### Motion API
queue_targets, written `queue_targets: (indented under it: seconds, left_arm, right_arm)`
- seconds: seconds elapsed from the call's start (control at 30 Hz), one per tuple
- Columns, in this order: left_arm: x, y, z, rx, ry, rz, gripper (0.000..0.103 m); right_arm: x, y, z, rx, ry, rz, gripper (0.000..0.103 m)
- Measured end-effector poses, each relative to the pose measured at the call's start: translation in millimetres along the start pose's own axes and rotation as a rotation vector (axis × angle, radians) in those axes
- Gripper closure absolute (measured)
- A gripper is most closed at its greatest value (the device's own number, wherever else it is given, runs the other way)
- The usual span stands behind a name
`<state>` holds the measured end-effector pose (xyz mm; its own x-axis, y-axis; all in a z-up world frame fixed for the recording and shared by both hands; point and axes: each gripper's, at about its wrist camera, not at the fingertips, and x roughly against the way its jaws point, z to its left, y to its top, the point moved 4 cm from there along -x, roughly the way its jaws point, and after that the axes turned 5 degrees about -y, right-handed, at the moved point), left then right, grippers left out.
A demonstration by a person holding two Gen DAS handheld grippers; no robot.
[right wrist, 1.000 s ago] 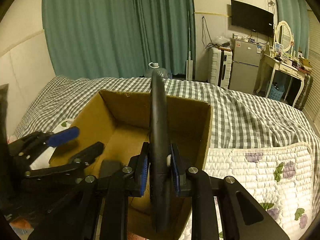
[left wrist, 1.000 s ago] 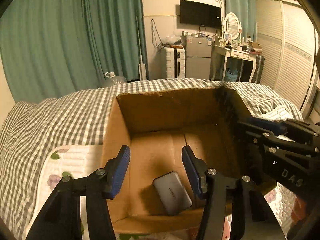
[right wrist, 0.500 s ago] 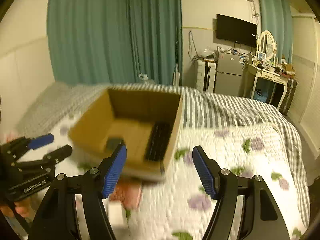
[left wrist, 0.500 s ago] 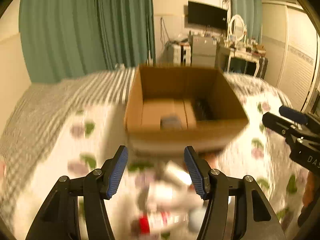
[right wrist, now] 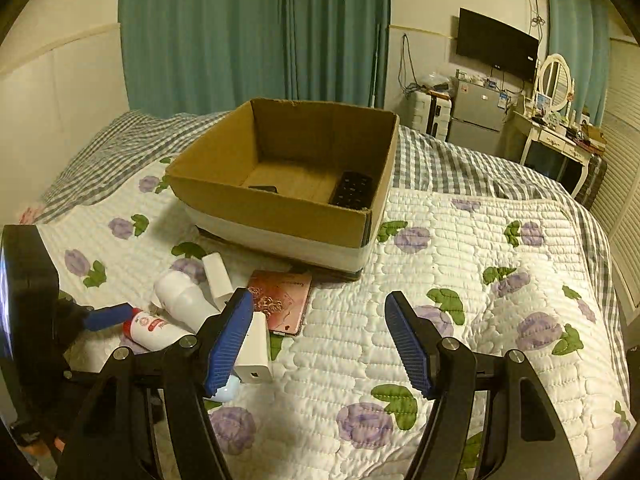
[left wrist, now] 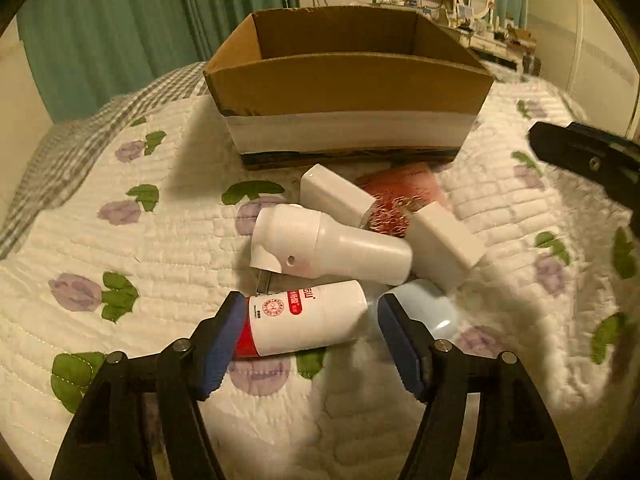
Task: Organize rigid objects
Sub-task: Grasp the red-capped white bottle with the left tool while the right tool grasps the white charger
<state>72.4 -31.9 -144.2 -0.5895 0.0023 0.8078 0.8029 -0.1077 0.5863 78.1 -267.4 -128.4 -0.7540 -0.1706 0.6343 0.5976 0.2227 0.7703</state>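
A cardboard box (left wrist: 348, 92) stands on the quilted bed; in the right wrist view (right wrist: 280, 208) it holds a black keyboard-like item (right wrist: 352, 190) and a dark flat device (right wrist: 262, 189). A pile lies in front of it: a white bottle with a red cap (left wrist: 300, 322), a large white bottle (left wrist: 332, 246), two white blocks (left wrist: 334, 196) (left wrist: 442, 238), a pink notebook (left wrist: 400, 192) and a pale blue item (left wrist: 430, 310). My left gripper (left wrist: 308, 340) is open, its fingers either side of the red-capped bottle. My right gripper (right wrist: 320, 340) is open and empty over the quilt.
The bed has a flower-print quilt (right wrist: 460, 280) over a checked cover (right wrist: 460, 164). Green curtains (right wrist: 256, 32) hang behind. A fridge (right wrist: 476, 112), a dressing table (right wrist: 556, 136) and a wall TV (right wrist: 496, 44) stand at the far right.
The right gripper let go of the black keyboard-like item into the box and opened. Both grippers drew back from the box; the left dropped to the pile in front of it.
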Motion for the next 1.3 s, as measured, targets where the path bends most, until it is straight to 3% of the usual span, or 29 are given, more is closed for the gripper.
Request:
queue_targets:
  seconds: [0.07,0.17,0.33,0.5,0.67,0.83,0.97,1.2,1.3]
  left_arm:
    - [-9,-2,0,-0.026,0.062,0.008,0.026]
    - [-15,-3,3,-0.01,0.076,0.016,0.022]
    - [-17,-4,8,0.047,0.052,0.03,0.021]
    - [-44,-10,17,0.126,-0.011,0.13,0.021]
    - [-31,-6,13,0.112,-0.024,0.076,0.023]
    - [0,7,13,0.088,-0.041,-0.041,0.024]
    - [18,18,14,0.065,-0.037,-0.116,0.024]
    - [8,14,29,0.089,-0.045,-0.1,0.024]
    - [11,13,30,0.097,-0.043,-0.107,0.024]
  right_arm:
    - [-5,-3,-2,-0.013,-0.006,0.018,0.035]
    - [-9,-5,-6,-0.032,-0.004,0.039,0.035]
    - [-13,-7,-7,-0.036,0.003,0.055,0.035]
    - [-16,-8,-3,-0.027,0.005,0.063,0.035]
    - [-20,-12,-1,-0.014,0.006,0.072,0.035]
    - [-27,-17,10,0.023,0.044,0.092,0.035]
    - [-44,-25,26,0.061,0.091,0.15,0.049]
    - [-67,-30,42,0.051,0.18,0.211,0.054]
    - [-72,-35,49,0.073,0.189,0.236,0.066]
